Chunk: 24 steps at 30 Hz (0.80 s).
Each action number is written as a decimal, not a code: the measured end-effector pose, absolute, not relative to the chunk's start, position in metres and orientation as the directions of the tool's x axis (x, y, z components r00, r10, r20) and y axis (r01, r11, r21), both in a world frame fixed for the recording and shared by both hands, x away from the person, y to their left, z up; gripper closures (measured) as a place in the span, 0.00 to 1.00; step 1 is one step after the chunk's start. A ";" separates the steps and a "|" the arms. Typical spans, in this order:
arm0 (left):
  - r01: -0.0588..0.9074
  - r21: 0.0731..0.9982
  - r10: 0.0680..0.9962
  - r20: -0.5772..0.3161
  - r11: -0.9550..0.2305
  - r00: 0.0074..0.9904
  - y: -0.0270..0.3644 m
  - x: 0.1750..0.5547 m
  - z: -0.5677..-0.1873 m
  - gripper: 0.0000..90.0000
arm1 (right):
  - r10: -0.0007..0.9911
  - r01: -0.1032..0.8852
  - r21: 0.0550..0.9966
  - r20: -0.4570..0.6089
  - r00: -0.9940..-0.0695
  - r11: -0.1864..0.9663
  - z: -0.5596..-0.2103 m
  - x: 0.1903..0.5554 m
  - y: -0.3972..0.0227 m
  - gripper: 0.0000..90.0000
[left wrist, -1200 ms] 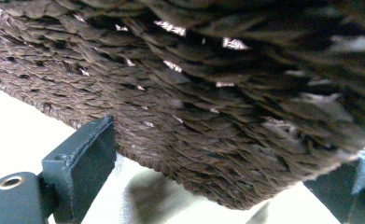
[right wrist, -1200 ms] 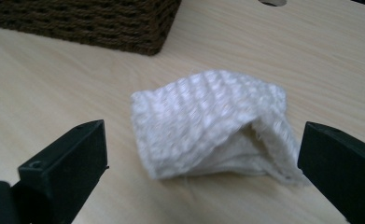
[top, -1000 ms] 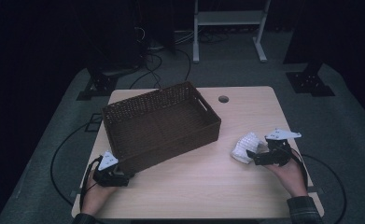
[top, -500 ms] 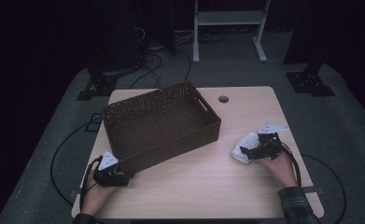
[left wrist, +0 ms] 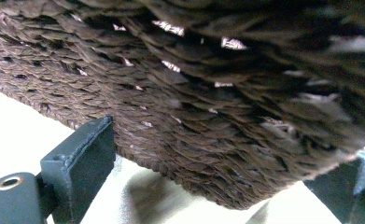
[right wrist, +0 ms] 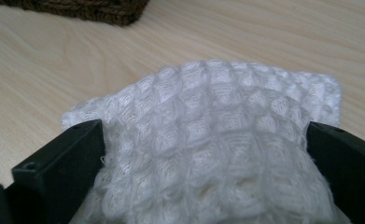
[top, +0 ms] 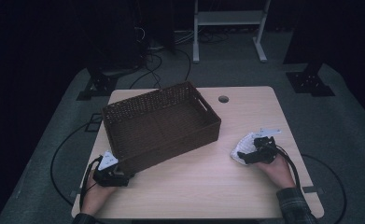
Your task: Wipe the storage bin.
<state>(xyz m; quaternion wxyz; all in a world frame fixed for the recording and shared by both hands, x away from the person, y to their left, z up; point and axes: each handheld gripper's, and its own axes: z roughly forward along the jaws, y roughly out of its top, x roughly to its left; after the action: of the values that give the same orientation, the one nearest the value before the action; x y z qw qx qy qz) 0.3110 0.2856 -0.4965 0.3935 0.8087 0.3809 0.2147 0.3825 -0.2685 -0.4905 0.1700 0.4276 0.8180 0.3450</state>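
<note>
Both jaws of the right gripper (top: 251,152) pinch the white waffle-knit cloth (right wrist: 203,144). Left gripper (top: 119,176) jaws stand spread around the brown wicker basket's (top: 159,126) near corner, leftward of the cloth

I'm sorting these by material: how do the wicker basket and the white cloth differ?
The wicker basket is dark brown, stiff and box-shaped; the white cloth is soft, waffle-textured and bunched up. The basket is far larger than the cloth. The basket's corner sits between the left hand-held gripper's open jaws; the cloth lies between the right hand-held gripper's jaws. Both rest on the wooden table.
</note>
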 end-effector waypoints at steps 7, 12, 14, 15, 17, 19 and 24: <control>0.447 0.800 0.783 0.045 -0.400 0.620 0.286 0.311 -0.497 0.08 | 0.812 0.575 0.721 0.030 -0.583 0.386 -0.491 0.375 -0.270 0.19; 0.448 0.800 0.782 0.043 -0.400 0.622 0.286 0.311 -0.497 0.08 | 0.802 0.559 0.734 0.033 -0.597 0.386 -0.489 0.368 -0.269 0.39; 0.448 0.800 0.781 0.042 -0.400 0.623 0.286 0.311 -0.497 0.08 | 0.802 0.558 0.740 0.043 -0.595 0.375 -0.489 0.366 -0.269 0.46; 0.447 0.800 0.781 0.043 -0.400 0.623 0.286 0.311 -0.497 0.08 | 0.800 0.555 0.744 0.044 -0.598 0.373 -0.489 0.365 -0.270 0.49; 0.448 0.800 0.781 0.042 -0.400 0.624 0.286 0.311 -0.497 0.08 | 0.803 0.557 0.748 0.054 -0.594 0.362 -0.488 0.364 -0.270 0.55; 0.448 0.799 0.780 0.041 -0.401 0.625 0.286 0.311 -0.497 0.08 | 0.803 0.558 0.750 0.059 -0.593 0.356 -0.488 0.363 -0.271 0.59; 0.448 0.799 0.779 0.040 -0.401 0.626 0.286 0.311 -0.496 0.07 | 0.813 0.556 0.751 0.045 -0.581 0.356 -0.485 0.362 -0.270 0.63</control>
<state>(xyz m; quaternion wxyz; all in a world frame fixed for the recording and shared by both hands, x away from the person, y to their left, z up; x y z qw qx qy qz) 0.3113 0.2860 -0.4964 0.3951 0.8104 0.3787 0.2093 0.3617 -0.2697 -0.4850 0.1707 0.4247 0.8055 0.3763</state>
